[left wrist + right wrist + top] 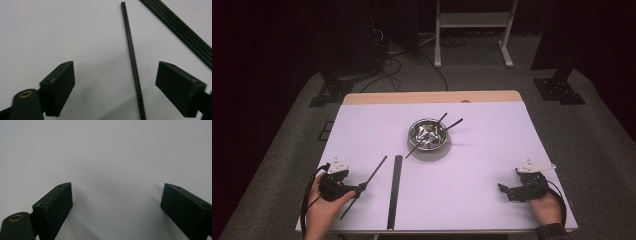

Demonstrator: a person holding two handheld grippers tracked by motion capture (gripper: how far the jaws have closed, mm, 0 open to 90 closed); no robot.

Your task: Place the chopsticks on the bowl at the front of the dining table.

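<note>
Black and thin, the perforated strip (132,62) lies flat on the table (492,165) between the left gripper's (115,87) wide-open jaws, nearer the right one, touching neither. Closing off-centre could shove or spin it sideways toward the wider ribbed bar (185,32) just beside it (flat stock gives the pads little to bite). Well apart, the right gripper (115,205) stands open over bare table, holding nothing.

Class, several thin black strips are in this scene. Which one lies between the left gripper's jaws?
The thin strip lying alone on the table, left of the wider ribbed bar. The other strips lean in the metal bowl, far from the left gripper.
</note>
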